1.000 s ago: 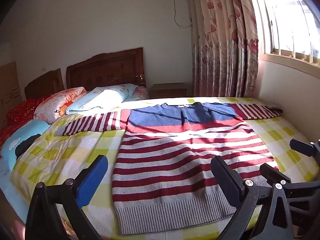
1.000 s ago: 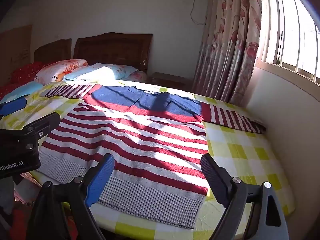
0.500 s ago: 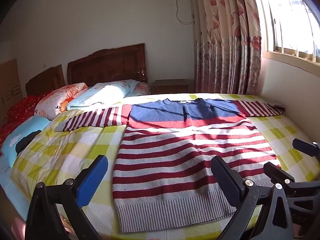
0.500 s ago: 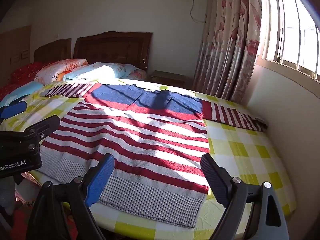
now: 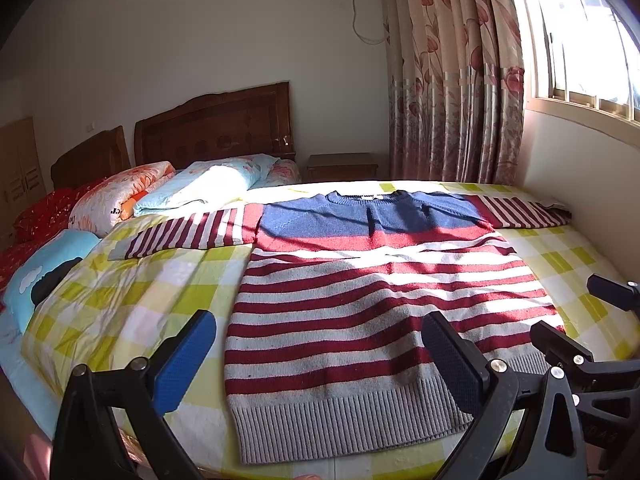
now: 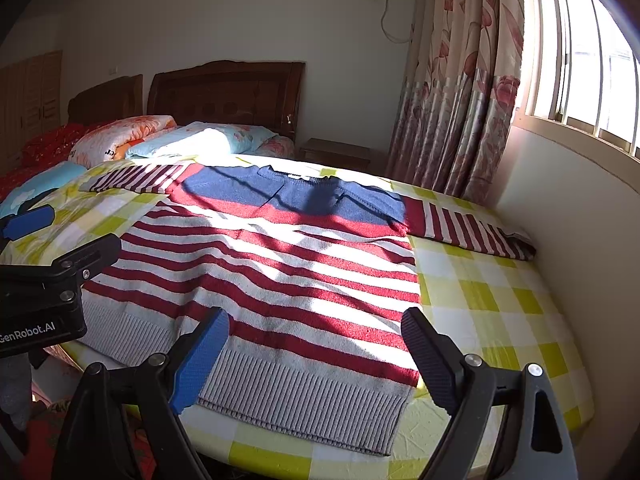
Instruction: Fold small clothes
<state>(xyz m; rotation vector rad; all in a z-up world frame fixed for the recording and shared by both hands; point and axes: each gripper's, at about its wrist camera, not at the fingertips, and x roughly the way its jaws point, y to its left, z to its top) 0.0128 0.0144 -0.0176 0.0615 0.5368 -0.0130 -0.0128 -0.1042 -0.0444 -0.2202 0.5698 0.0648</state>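
Note:
A small knitted sweater (image 5: 360,292) (image 6: 280,276) lies flat on the bed, front up, with red and white stripes, a blue yoke and a grey ribbed hem toward me. Both striped sleeves are spread out sideways. My left gripper (image 5: 316,360) hovers open above the hem's left half, holding nothing. My right gripper (image 6: 316,356) hovers open over the hem's right half, also empty. The right gripper's body (image 5: 580,360) shows at the right of the left wrist view, and the left gripper's body (image 6: 44,280) shows at the left of the right wrist view.
The bed has a yellow and white checked sheet (image 5: 132,300). Pillows and folded bedding (image 5: 168,196) lie by the wooden headboard (image 5: 216,124). A wall (image 6: 560,208) under the window borders the bed's right side. A nightstand (image 5: 342,166) and flowered curtains (image 5: 452,80) stand at the back.
Both views have shifted slightly, so the sweater sits a little lower and nearer in the frame. Both grippers stay open and the sweater has not moved.

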